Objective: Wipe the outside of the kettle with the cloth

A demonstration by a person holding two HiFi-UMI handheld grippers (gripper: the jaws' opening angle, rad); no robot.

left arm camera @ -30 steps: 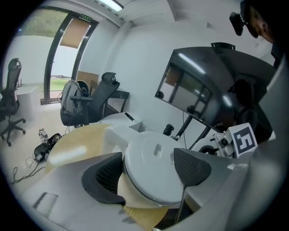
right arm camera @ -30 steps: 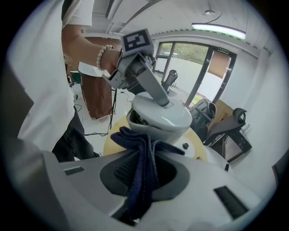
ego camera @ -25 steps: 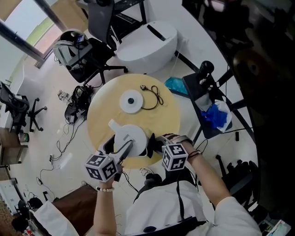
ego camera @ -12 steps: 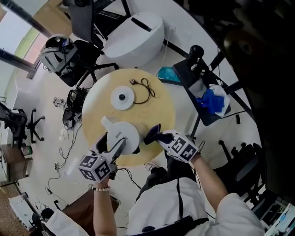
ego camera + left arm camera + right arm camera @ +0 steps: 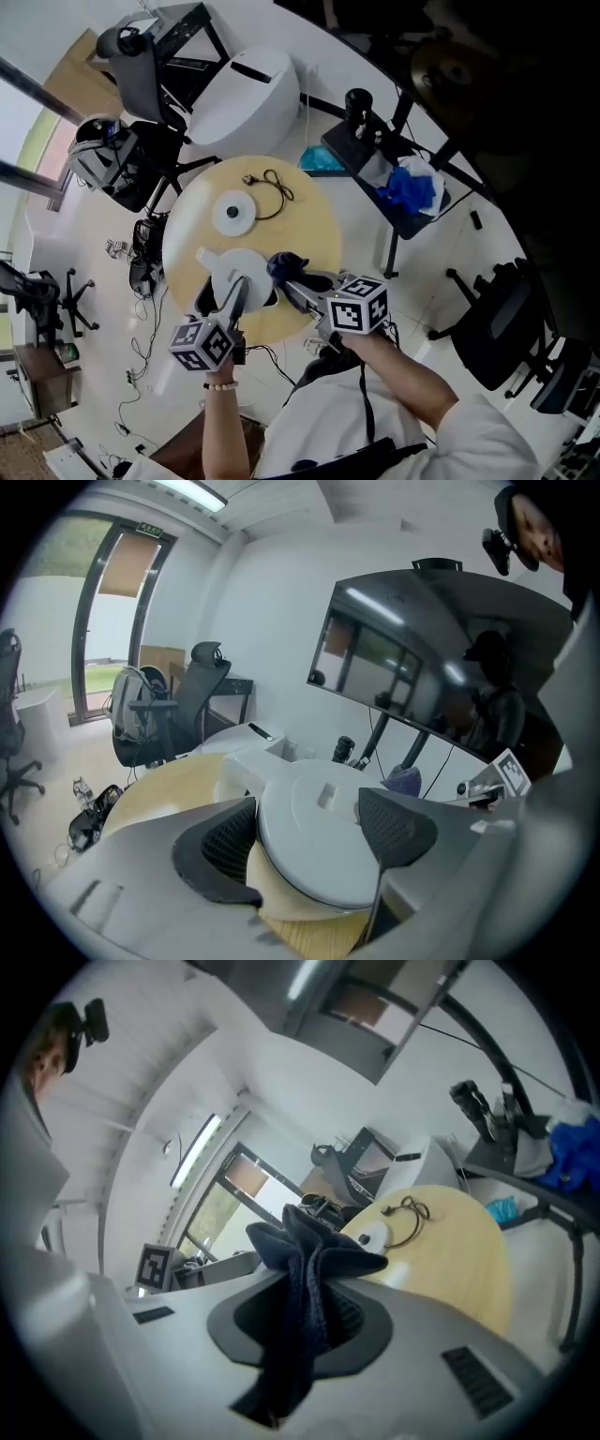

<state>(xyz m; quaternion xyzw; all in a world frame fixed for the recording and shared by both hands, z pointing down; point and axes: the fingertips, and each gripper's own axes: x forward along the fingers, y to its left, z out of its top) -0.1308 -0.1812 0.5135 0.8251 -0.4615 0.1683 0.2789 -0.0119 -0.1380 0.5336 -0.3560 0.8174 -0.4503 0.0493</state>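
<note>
The white kettle point(image 5: 234, 270) stands on the near side of the round wooden table point(image 5: 319, 230). My left gripper point(image 5: 239, 284) reaches over its top. In the left gripper view the kettle's lid point(image 5: 314, 841) fills the gap between the wide-apart pads point(image 5: 230, 841) of the left gripper point(image 5: 314, 819), which is open. I cannot tell whether the pads touch the kettle. My right gripper point(image 5: 292, 281) is shut on a dark blue cloth point(image 5: 284, 265), held right beside the kettle's right side. The cloth point(image 5: 305, 1269) hangs bunched between the jaws of the right gripper point(image 5: 314, 1314).
The kettle's round base point(image 5: 232, 213) and its black cord point(image 5: 272, 187) lie at the table's far side. Office chairs point(image 5: 141, 159) stand at the left, and a white bin point(image 5: 239, 94) beyond the table. At the right is a black stand with a blue bag point(image 5: 408, 187).
My right gripper has carried the cloth left, from a gap away to right beside the kettle. The left gripper has stayed at the kettle. The head view has shifted.
</note>
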